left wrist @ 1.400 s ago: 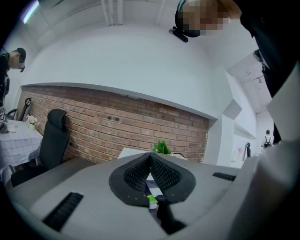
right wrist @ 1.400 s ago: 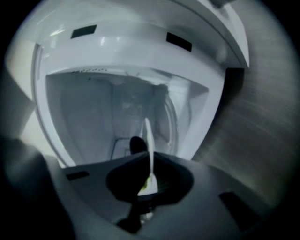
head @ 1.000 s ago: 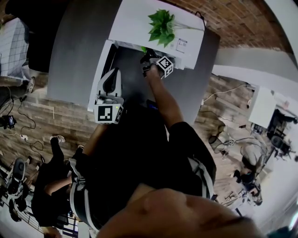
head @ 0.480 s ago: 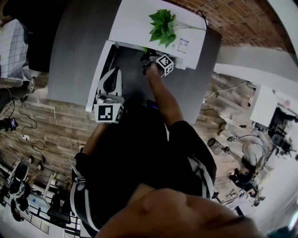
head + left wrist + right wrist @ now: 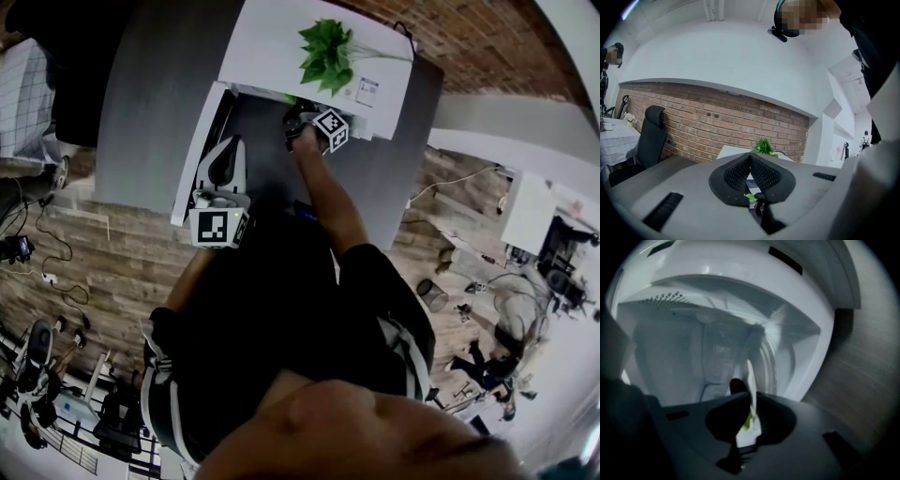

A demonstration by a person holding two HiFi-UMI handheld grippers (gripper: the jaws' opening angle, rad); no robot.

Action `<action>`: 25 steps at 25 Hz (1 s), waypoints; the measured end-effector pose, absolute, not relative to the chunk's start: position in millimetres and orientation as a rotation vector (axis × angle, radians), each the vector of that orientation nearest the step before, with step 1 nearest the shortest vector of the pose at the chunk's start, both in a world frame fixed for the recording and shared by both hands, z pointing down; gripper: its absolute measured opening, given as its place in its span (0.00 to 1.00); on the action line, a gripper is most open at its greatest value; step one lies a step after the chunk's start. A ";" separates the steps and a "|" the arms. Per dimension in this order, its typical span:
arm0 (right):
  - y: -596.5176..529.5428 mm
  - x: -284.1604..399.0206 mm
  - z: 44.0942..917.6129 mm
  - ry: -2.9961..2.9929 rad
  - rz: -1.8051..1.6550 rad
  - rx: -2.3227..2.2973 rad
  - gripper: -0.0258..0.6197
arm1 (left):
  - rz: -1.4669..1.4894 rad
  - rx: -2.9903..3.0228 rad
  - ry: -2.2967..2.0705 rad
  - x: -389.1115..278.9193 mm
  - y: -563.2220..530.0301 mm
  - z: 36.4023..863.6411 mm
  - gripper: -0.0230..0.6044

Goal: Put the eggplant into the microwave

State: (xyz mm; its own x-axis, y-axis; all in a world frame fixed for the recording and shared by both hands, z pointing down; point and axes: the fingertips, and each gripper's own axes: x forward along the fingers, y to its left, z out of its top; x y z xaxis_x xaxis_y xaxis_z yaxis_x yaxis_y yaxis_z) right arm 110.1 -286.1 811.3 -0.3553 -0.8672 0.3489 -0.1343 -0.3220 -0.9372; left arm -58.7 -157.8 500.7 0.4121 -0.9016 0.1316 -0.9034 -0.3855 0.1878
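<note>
The white microwave [image 5: 281, 47] stands on the grey table [image 5: 141, 103] with its door [image 5: 194, 150] swung open to the left. My right gripper [image 5: 294, 118] is at the oven's mouth, its marker cube just outside. In the right gripper view the cavity [image 5: 684, 352] fills the picture. The right gripper [image 5: 752, 395] is shut on the eggplant [image 5: 737, 385]: its green stem end is pinched between the pads and a dark tip pokes out beyond them. My left gripper [image 5: 225, 150] hovers by the open door, and the left gripper view shows it [image 5: 750, 157] shut, holding nothing.
A green plant [image 5: 325, 52] sits on top of the microwave. A brick wall [image 5: 717, 126] runs behind the table, with a black office chair [image 5: 649, 136] at the left. Wood-pattern floor [image 5: 84, 253] surrounds the table, and cables and equipment lie around it.
</note>
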 end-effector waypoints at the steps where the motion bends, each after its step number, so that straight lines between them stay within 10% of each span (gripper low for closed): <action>1: -285.9 110.9 810.6 1.361 -1.732 -1.327 0.10 | 0.007 2.437 -1.590 -58.9 -157.4 500.6 0.09; 25: -280.4 118.1 805.4 1.572 -1.765 -1.713 0.29 | -0.021 2.410 -1.583 -63.6 -157.9 500.6 0.09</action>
